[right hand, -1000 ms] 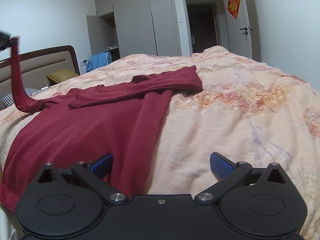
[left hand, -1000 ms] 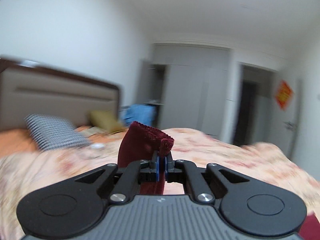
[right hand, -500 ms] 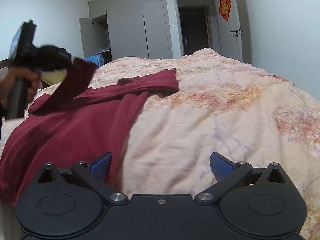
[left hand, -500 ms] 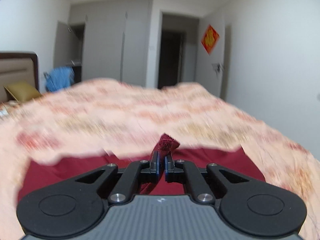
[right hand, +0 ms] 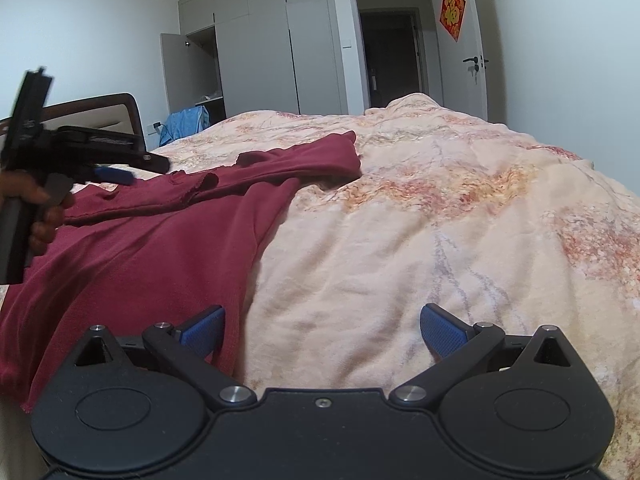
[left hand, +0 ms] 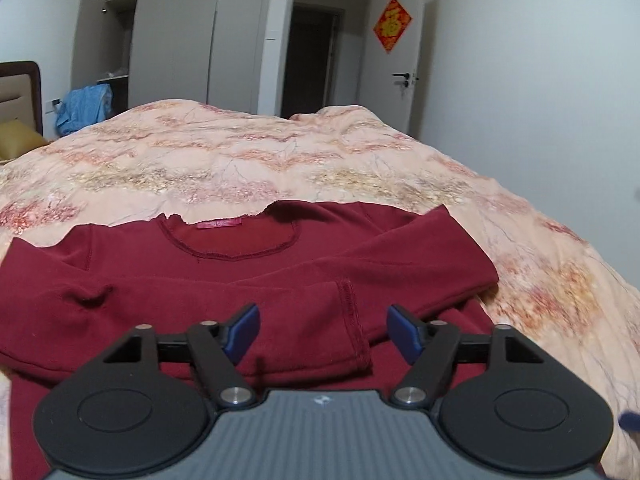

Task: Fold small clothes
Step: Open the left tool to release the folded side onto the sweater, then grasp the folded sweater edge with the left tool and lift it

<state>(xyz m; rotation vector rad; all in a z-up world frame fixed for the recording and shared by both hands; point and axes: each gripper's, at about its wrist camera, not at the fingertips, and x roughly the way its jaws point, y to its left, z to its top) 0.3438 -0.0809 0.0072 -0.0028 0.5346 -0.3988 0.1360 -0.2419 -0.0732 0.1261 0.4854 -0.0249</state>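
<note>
Bed (left hand: 280, 160): the landmark. Wide mattress under a peach quilt with a pale floral print; soft, quilted, faintly rumpled surface.

Wardrobe (right hand: 276, 40): beyond the bed's far end. Flat grey panels, one door ajar.

Shirt (left hand: 200, 280): long-sleeved, dark red, lying flat on the near part of the bed, neckline (left hand: 236, 240) toward the bed's far end. Fine, matte knit, with stitched hems and a pink label inside the collar. One sleeve is laid across the chest, its cuff (left hand: 352, 320) near the middle; the other sleeve (right hand: 304, 156) lies folded in along the shoulder line. Judged light, limp and non-slippery; it should drape from any held point, so the hem corners or shoulder seams seem the best places to pinch.

Left gripper (left hand: 322, 332): above the shirt on the bed, jaws spread wide, holding nothing; the cuff lies between and beyond the blue pads.

Right gripper (right hand: 322, 330): at the bed's near edge, jaws wide apart and empty, one pad over the shirt's side edge, the other over bare quilt.
</note>
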